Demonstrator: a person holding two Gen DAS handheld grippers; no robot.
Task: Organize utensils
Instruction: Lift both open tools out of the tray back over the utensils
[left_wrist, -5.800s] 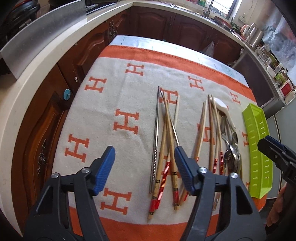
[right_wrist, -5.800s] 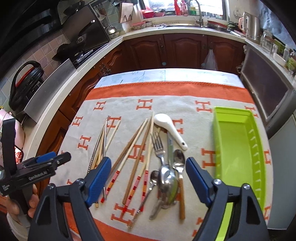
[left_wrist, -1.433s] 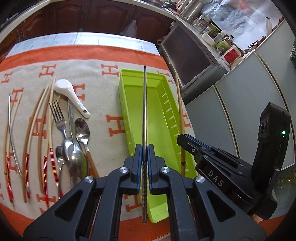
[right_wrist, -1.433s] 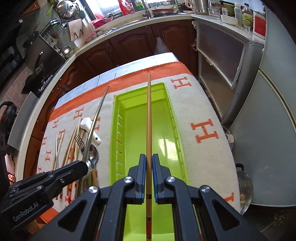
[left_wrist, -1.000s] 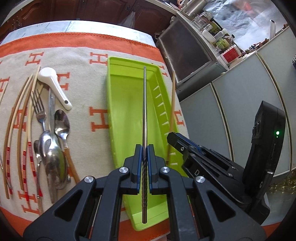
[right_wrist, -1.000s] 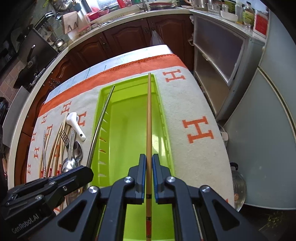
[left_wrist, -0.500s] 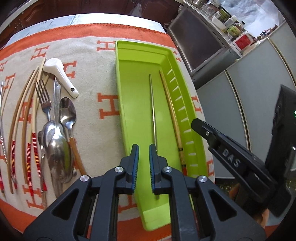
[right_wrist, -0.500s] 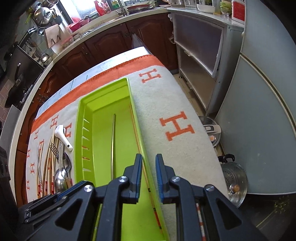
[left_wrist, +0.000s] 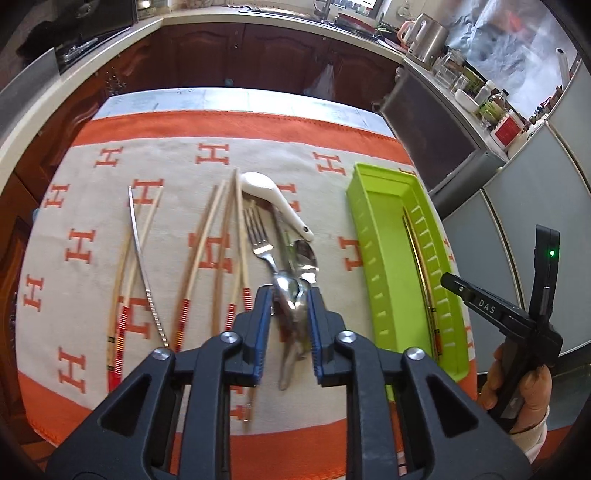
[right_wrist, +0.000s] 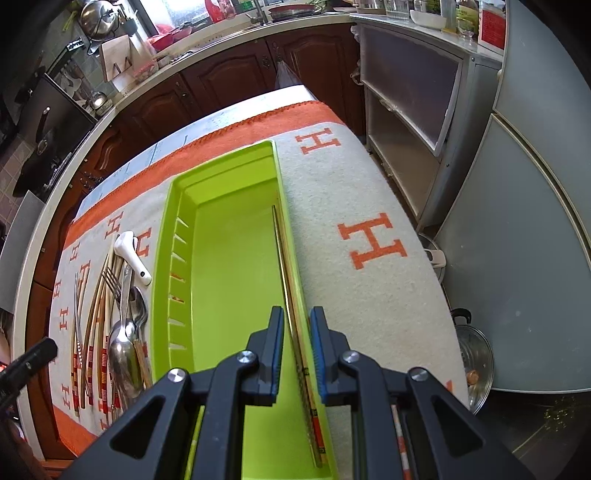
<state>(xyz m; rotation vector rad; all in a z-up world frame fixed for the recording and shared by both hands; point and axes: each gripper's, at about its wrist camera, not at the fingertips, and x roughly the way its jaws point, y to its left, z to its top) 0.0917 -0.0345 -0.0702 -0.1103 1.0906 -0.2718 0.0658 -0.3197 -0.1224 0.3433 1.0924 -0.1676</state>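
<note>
Left tool (left_wrist: 287, 321) parted over spoons (left_wrist: 295, 291), right tool (right_wrist: 297, 354) marked "DAS", parted, empty

The long green plastic tray (left_wrist: 384, 258) sits by the orange-bordered H-patterned cloth's (left_wrist: 177, 155) right edge, two chopsticks (right_wrist: 291, 295) lying along its right wall; remaining cutlery (left_wrist: 291, 269) lies left.

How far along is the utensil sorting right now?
Done: two chopsticks lie along the green tray's right wall. In hand: nothing; both tongs, left and right, are open. Left: the fork, metal spoons, white spoon and remaining chopsticks on the cloth.
</note>
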